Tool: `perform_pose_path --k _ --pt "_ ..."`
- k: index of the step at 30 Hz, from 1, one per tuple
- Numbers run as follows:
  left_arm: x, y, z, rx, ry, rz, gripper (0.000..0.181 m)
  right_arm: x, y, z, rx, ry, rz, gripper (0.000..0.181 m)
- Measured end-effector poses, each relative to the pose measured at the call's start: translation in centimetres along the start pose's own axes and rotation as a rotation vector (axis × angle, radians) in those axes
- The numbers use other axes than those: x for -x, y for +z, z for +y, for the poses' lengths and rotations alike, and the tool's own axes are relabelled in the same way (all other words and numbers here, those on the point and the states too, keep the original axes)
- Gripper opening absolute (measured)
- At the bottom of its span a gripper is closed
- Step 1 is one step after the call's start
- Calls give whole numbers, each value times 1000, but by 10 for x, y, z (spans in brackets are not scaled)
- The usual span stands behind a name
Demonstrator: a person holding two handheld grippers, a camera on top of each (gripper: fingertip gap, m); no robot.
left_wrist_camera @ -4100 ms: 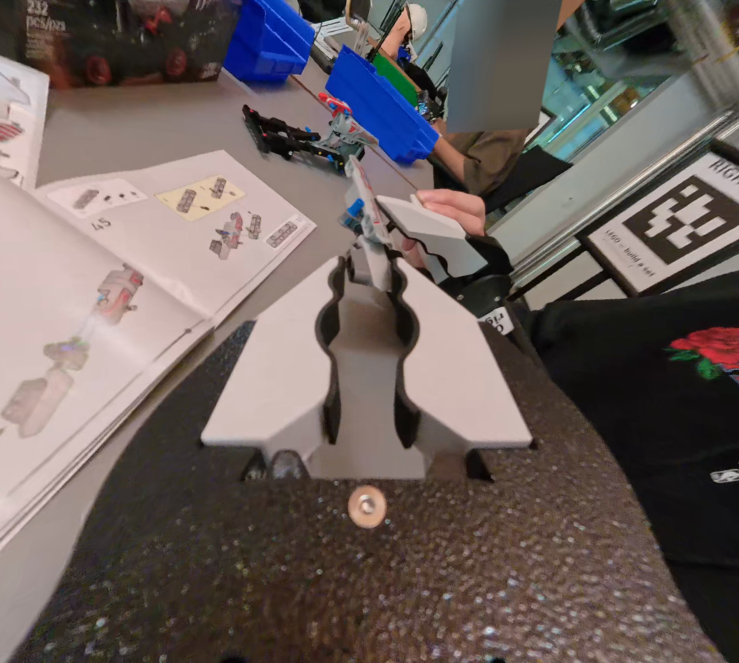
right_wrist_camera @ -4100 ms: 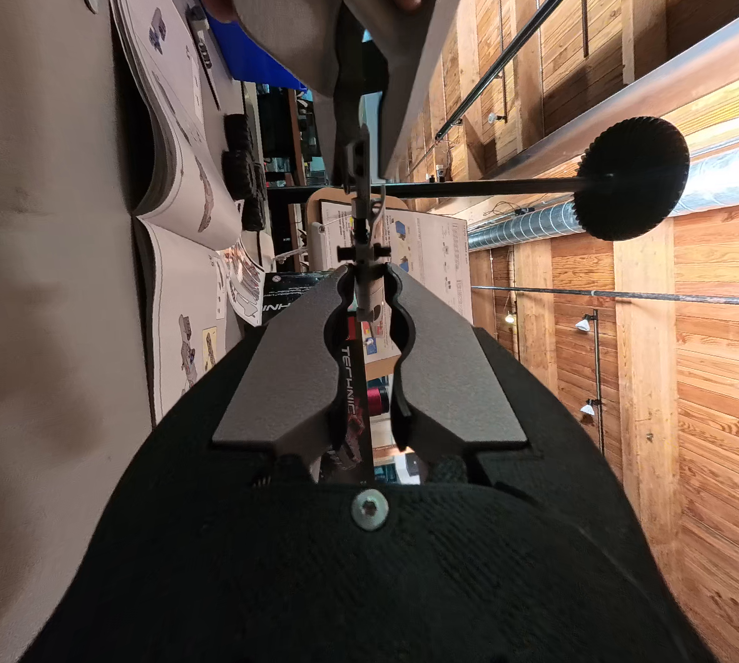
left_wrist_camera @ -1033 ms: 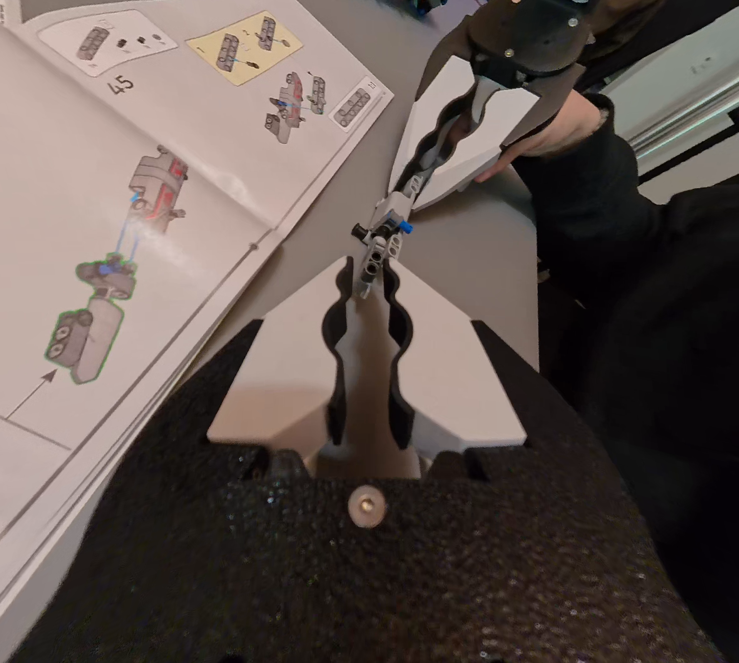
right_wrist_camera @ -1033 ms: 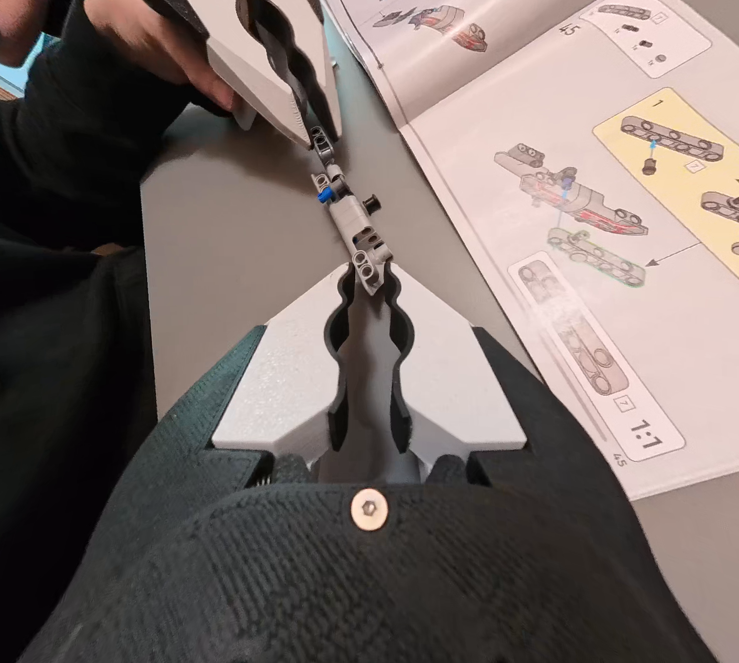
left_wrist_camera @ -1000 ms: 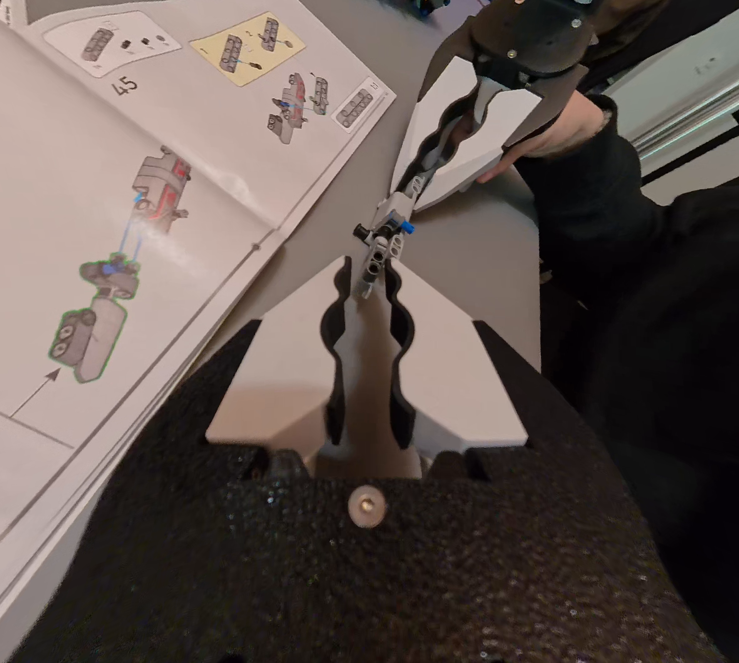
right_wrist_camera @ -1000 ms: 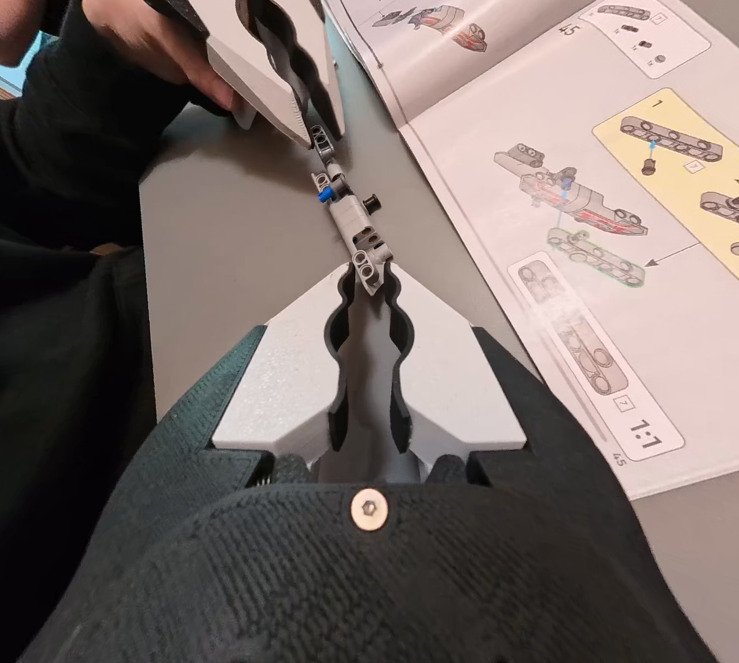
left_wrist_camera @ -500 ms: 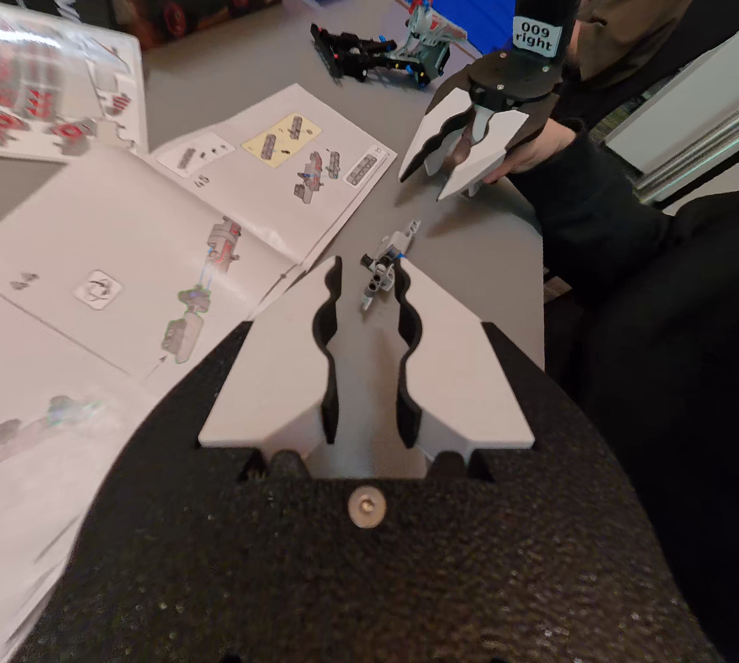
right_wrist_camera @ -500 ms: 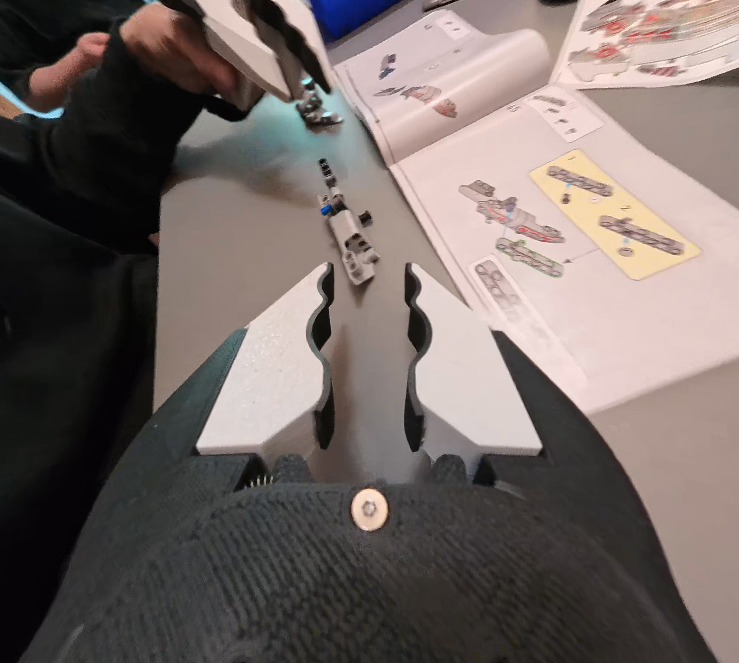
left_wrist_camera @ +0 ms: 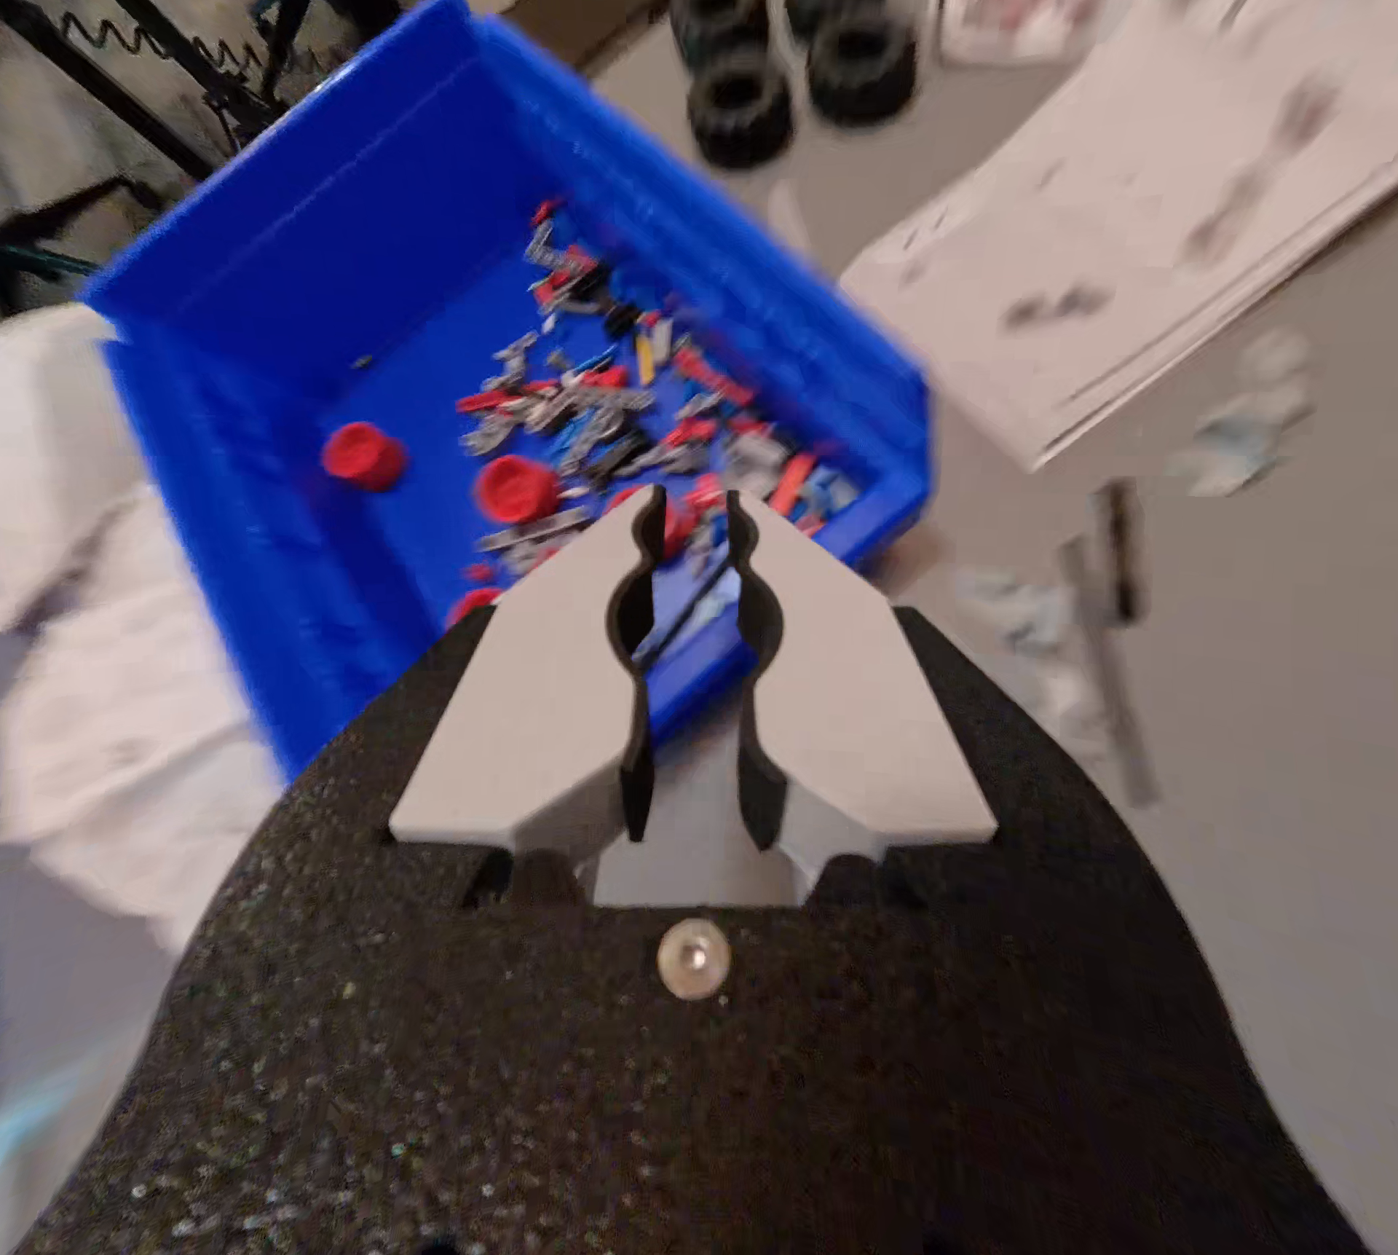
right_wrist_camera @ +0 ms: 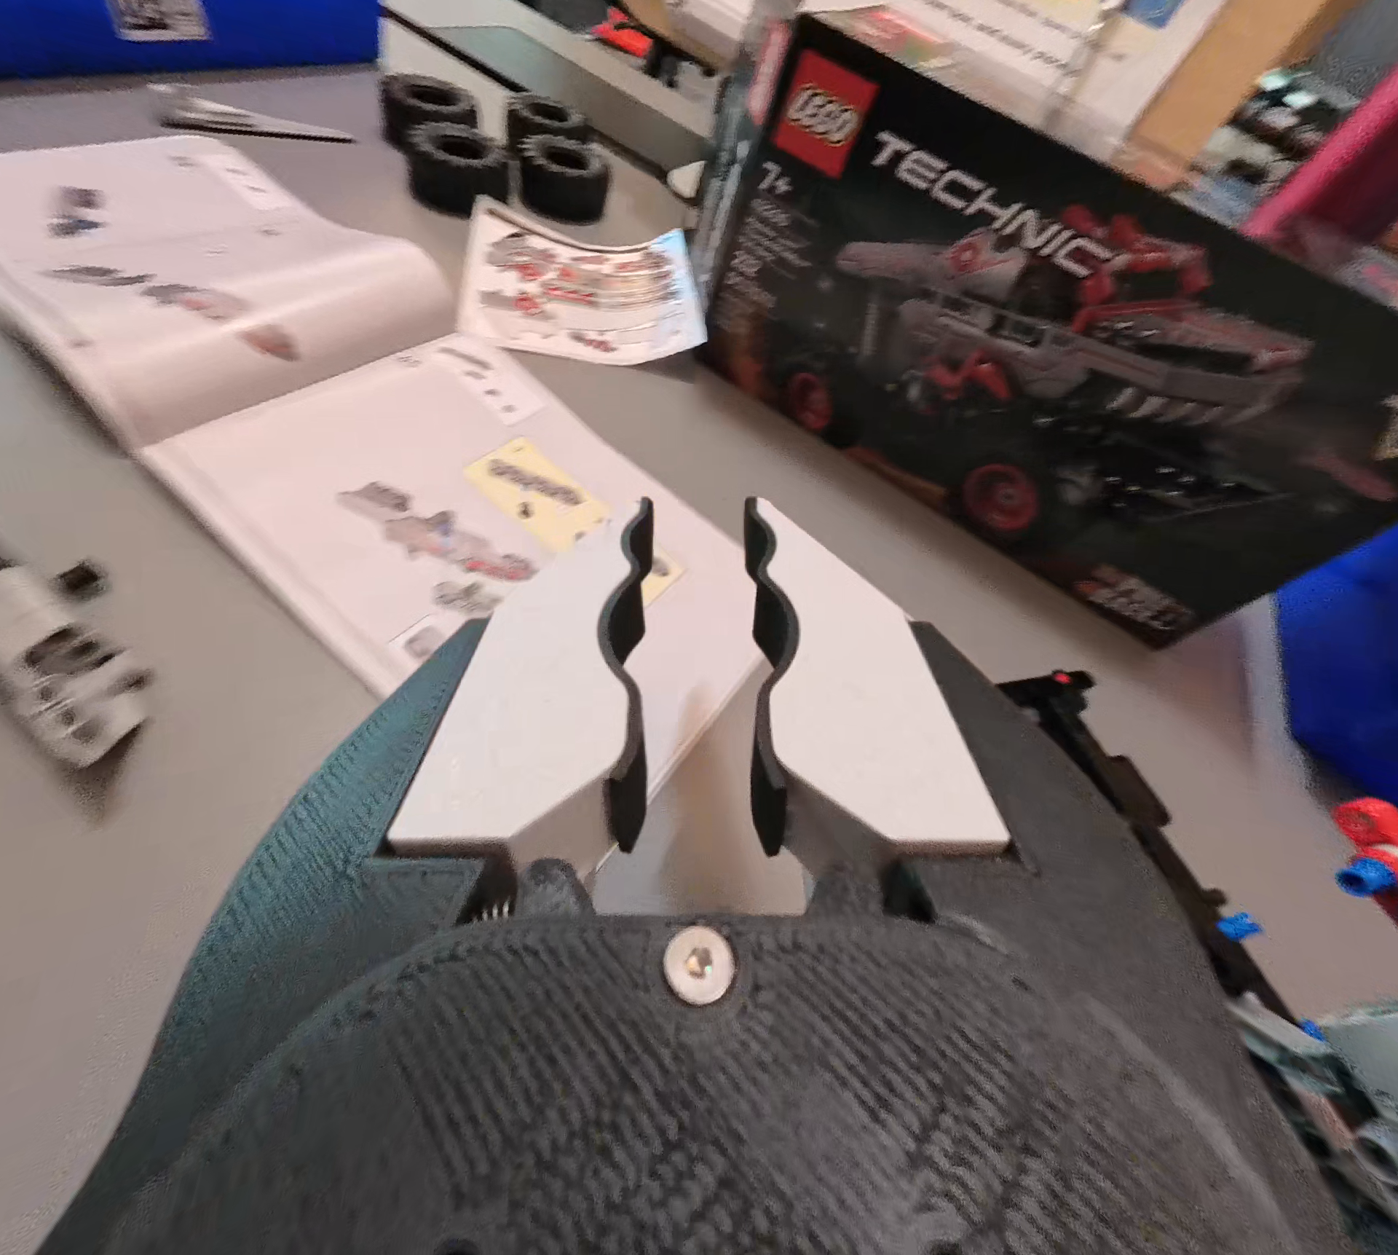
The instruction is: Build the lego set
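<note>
My left gripper (left_wrist_camera: 694,500) is open with a narrow gap and empty, held above the near corner of a blue bin (left_wrist_camera: 250,326). The bin holds several loose lego pieces (left_wrist_camera: 605,401) and red wheel hubs (left_wrist_camera: 363,460). My right gripper (right_wrist_camera: 696,515) is open and empty, low over the open instruction booklet (right_wrist_camera: 424,462). The small grey lego subassembly (right_wrist_camera: 60,659) lies on the grey table to its left, blurred. A partly built black chassis (right_wrist_camera: 1135,810) lies to its right.
The lego box (right_wrist_camera: 1059,341) stands at the right, with a sticker sheet (right_wrist_camera: 575,295) beside it. Black tyres (right_wrist_camera: 492,159) sit behind and also show in the left wrist view (left_wrist_camera: 802,46). The booklet (left_wrist_camera: 1135,220) and a grey piece (left_wrist_camera: 1104,613) lie right of the bin.
Both grippers opened and let go of the grey subassembly, which now lies on the table. My left gripper swung over to the blue bin. My right gripper turned toward the booklet and box.
</note>
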State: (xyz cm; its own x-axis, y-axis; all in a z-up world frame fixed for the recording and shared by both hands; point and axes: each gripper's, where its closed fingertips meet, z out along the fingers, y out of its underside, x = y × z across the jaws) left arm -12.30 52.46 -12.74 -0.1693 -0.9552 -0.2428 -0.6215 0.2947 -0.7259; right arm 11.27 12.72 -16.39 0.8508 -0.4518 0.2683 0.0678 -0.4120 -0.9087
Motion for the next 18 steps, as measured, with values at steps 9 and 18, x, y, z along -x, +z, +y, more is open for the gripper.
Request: perform_pose_path --k 9,18 --pt "59 70 53 518 690 284 22 -12 1 6 -14 -148 148 19" --pt "66 108 73 659 775 375 7 -13 -5 3 -79 -259 181 17"
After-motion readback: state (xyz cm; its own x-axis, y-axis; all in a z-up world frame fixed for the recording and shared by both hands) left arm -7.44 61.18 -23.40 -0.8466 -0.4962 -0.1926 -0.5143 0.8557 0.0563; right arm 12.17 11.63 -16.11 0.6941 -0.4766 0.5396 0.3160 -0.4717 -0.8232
